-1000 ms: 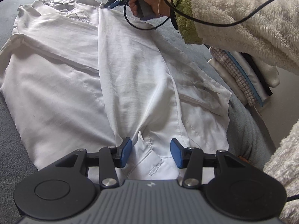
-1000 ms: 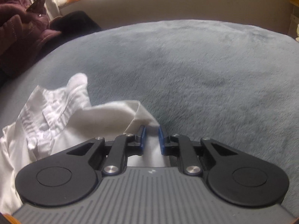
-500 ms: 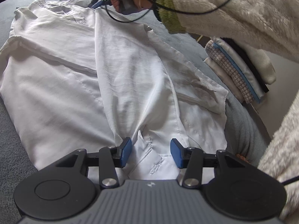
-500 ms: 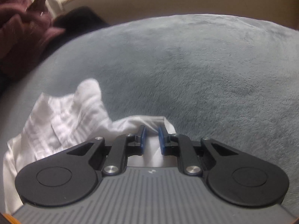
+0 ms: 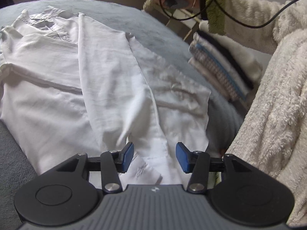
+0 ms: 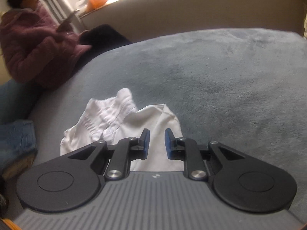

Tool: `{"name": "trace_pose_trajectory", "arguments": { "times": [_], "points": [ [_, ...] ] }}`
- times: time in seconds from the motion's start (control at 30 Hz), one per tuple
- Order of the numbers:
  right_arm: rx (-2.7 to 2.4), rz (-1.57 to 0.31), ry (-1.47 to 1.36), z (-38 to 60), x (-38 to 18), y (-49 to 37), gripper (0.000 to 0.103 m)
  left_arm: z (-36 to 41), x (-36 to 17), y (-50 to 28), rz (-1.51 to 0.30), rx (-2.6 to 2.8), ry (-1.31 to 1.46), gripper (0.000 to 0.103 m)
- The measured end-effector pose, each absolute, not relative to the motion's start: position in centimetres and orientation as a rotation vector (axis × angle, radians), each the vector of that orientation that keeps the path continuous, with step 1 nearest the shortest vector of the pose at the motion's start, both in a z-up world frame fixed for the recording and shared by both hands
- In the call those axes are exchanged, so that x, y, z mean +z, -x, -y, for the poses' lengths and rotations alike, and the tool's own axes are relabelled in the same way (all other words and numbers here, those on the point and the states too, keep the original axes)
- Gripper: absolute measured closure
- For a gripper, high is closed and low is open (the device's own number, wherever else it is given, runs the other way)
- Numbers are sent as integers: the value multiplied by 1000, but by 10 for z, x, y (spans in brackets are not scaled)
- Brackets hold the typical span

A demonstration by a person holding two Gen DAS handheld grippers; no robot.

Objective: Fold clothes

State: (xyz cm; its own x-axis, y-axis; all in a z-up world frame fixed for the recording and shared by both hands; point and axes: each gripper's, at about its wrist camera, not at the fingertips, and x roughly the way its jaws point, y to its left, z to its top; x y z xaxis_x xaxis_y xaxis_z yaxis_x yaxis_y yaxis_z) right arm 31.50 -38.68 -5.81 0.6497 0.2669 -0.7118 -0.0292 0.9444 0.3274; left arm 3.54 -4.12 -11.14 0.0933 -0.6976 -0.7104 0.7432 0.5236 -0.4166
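On the grey blanket (image 5: 157, 32) the white shirt (image 5: 57, 99) lies flat, its right side and sleeve laid lengthwise over the middle, collar at the far end. My left gripper (image 5: 154, 156) hangs over the hem with its 2 blue pads spread wide, gripping nothing, which I judge suits a fresh bite on the hem. My right gripper (image 6: 156, 143) is lifted above the collar end, pads parted with only air between them, so that edge lies free. A stack of folded clothes (image 5: 220, 71) sits beside the shirt, I think to keep finished pieces clear. Blur smears the shirt's near folds; my housing hides the hem's very edge, and my own fleece sleeve (image 5: 268, 105) cuts off the bed's right side.
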Motion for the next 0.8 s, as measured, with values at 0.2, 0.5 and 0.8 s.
{"name": "trace_pose_trajectory", "arguments": {
  "times": [0.2,0.5,0.8],
  "points": [
    [307,-756,-290,373,-54,-213,86,70,-97,-17,-1040,-1048,-329,53],
    [442,-865,-105,332,-108,-91,86,104,-95,-3,-1118,-934,-260,53],
    [410,-908,-36,295,-171,-73,86,97,-117,17,-1164,-792,-277,53]
  ]
}}
